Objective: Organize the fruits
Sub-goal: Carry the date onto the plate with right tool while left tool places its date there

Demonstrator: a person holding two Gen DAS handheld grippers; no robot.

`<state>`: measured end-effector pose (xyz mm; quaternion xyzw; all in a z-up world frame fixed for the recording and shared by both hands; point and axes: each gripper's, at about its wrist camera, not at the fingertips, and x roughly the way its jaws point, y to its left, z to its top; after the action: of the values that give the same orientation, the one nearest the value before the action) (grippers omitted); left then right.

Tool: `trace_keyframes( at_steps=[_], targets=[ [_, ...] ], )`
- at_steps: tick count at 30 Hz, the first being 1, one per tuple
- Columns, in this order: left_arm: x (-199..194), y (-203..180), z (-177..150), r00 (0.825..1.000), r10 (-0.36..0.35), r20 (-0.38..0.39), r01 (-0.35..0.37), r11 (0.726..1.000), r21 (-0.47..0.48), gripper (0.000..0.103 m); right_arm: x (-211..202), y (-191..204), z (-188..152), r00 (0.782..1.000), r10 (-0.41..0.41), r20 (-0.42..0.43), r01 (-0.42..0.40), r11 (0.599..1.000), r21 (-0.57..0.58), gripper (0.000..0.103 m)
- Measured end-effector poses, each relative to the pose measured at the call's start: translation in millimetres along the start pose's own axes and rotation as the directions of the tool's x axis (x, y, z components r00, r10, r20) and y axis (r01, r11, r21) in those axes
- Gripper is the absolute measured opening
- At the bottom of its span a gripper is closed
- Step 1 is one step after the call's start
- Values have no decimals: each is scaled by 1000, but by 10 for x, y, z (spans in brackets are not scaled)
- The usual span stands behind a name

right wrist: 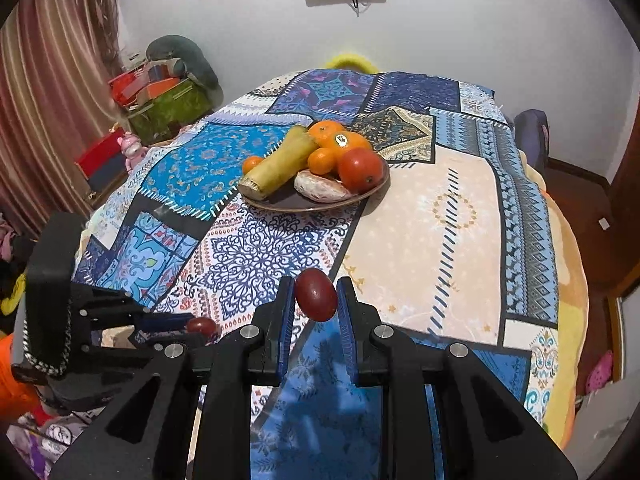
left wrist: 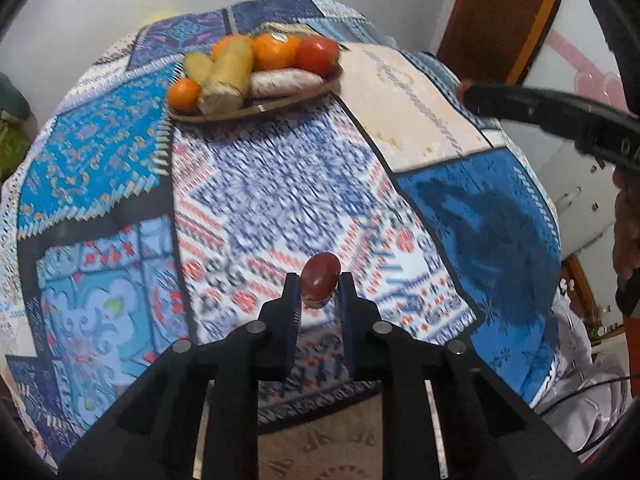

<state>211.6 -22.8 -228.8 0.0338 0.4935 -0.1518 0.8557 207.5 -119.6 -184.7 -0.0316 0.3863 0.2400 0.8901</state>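
The patchwork cloth (right wrist: 420, 216) covers the whole surface in front of you. Toward its far side sits your brown plate (right wrist: 300, 204), loaded with oranges (right wrist: 344, 142), a red tomato (right wrist: 360, 170), a long pale yellow-green vegetable (right wrist: 280, 164) and a speckled whitish piece (right wrist: 320, 188). Nearer you, your right tool (right wrist: 316, 300) is clamped on a dark red oval fruit (right wrist: 316, 294). Your left tool (left wrist: 318, 292) is likewise clamped on a second dark red fruit (left wrist: 320, 278), at the near edge of the cloth.
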Motion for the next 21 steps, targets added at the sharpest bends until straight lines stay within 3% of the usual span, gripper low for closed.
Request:
trace_keyframes(
  at_steps=[13,21],
  targets=[
    [-152,357,664,991,20,134,-13,999,-49,18,340,13,363,1000,15,4,-15,999,-36,20],
    [12,409,1019,986,12,168,-4,999,-46,18,658,-16,530,1000,22,-10,-23,999,-39,20]
  ],
)
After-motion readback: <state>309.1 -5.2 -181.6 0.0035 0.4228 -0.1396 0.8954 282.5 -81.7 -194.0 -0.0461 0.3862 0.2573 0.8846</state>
